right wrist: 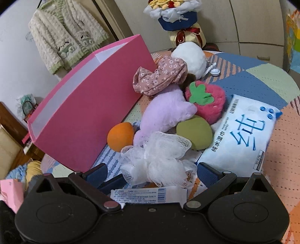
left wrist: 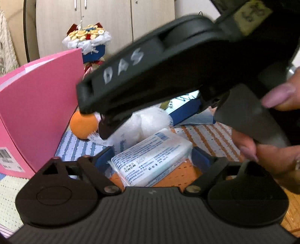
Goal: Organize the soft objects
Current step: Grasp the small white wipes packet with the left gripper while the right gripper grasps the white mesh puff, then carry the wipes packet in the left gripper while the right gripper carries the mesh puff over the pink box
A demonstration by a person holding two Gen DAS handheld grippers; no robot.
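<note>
A small white tissue pack point(left wrist: 150, 161) with blue print lies between the blue fingers of my left gripper point(left wrist: 152, 157), and both fingers touch its sides. My right gripper point(right wrist: 153, 174) is open, hanging over a white mesh bath pouf point(right wrist: 157, 161) that sits loose between its fingers. Its black housing point(left wrist: 150, 75) crosses the top of the left wrist view, held by a hand point(left wrist: 277, 155). Behind the pouf lie an orange ball point(right wrist: 120, 136), a purple plush point(right wrist: 165, 114), a green ball point(right wrist: 195, 131) and a strawberry plush point(right wrist: 208, 101). The tissue pack point(right wrist: 148, 195) shows under the right gripper.
A tall pink box point(right wrist: 84, 112) stands open at the left on the patchwork mat point(right wrist: 281, 150). A large wet-wipes pack point(right wrist: 241, 135) lies at the right. Farther back are a floral hat point(right wrist: 161, 77), a white plush ball point(right wrist: 191, 56) and a bouquet point(right wrist: 178, 16).
</note>
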